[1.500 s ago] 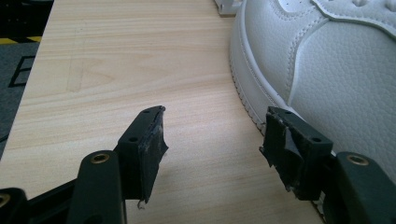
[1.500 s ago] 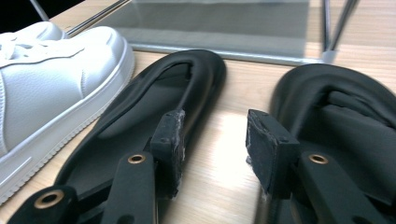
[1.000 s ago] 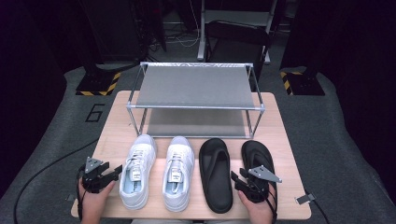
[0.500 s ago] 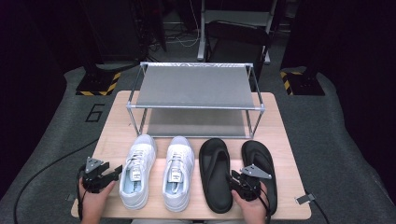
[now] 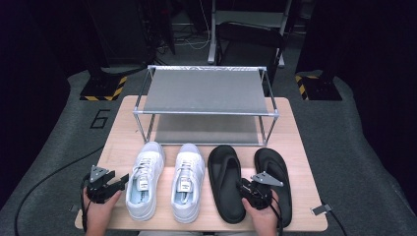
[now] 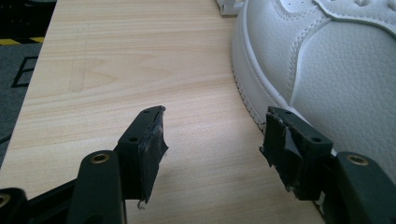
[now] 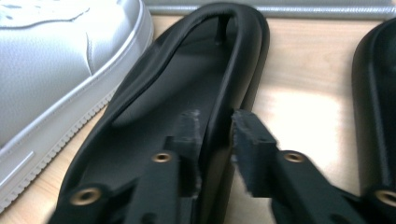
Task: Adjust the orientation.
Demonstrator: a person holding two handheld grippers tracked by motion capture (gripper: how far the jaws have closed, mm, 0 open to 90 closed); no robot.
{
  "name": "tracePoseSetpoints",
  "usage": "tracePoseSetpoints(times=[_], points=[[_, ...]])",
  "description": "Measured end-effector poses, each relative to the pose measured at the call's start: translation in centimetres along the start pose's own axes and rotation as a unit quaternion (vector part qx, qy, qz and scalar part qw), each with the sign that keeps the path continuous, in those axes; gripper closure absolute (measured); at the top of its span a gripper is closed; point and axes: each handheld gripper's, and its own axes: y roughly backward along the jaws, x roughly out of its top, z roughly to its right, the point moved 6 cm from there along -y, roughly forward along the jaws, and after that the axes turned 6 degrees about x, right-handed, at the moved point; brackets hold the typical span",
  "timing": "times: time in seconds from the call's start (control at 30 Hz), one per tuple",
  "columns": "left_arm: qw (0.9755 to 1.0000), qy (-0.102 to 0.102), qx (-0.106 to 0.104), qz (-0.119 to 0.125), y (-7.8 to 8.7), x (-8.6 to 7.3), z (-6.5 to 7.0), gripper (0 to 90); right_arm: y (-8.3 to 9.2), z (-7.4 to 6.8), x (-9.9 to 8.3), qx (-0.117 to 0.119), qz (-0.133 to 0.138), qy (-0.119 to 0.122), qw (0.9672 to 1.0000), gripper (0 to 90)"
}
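right gripper (image 7: pixel 215 140) narrowing astride slipper (image 7: pixel 196 79) rim | left gripper (image 6: pixel 212 149) waiting wide beside sneaker (image 6: pixel 327 70) | risk: thin rim slipping free

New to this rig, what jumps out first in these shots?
Four pieces of footwear line the front of the wooden table: two white sneakers on the left, two black flip-flops on the right, with a two-tier metal shoe rack behind them. The right tool is closed on the side edge of the inner flip-flop, while the left tool sits open beside the outer sneaker.
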Motion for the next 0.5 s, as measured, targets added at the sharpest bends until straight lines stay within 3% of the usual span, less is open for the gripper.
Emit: tracePoseSetpoints(times=[0.1, 0.5], points=[[1.0000, 0.001, 0.001, -0.001, 0.0, 0.0, -0.1, 37.9, -0.1, -0.2, -0.6, -0.004, -0.008, -0.001, 1.0000, 62.6], [1.0000, -0.001, 0.003, 0.000, 0.1, 0.0, -0.1, 37.9, 0.9, 0.6, -1.2, -0.004, -0.003, -0.043, 0.9990, 56.7]])
